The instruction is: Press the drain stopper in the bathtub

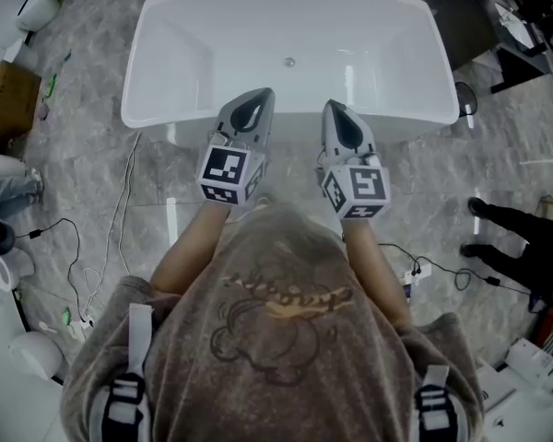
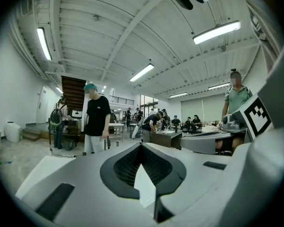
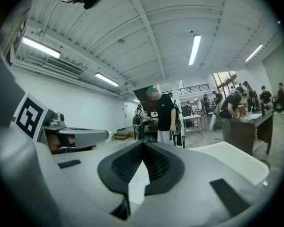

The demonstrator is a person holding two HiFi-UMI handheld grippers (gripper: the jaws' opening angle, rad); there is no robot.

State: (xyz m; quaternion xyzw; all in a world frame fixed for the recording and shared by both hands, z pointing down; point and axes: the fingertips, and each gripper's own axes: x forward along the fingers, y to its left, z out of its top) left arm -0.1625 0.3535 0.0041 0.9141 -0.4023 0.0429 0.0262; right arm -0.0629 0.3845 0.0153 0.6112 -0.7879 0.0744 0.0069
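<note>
Left tool [image 1: 261,96] and right tool [image 1: 333,107] both closed, empty, side by side at near tub [image 1: 166,35] rim. Stopper [image 1: 289,62] unreached. Closed tips probably suit pressing.

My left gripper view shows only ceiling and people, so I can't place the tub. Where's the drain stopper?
Observer: In the head view, the drain stopper sits in the bathtub floor, centred, toward the far end.
Operator: And my grippers?
Observer: The left gripper and right gripper are side by side at the near rim, short of the stopper.
Operator: Right jaws?
Observer: Together in the right gripper view, with nothing between them.
</note>
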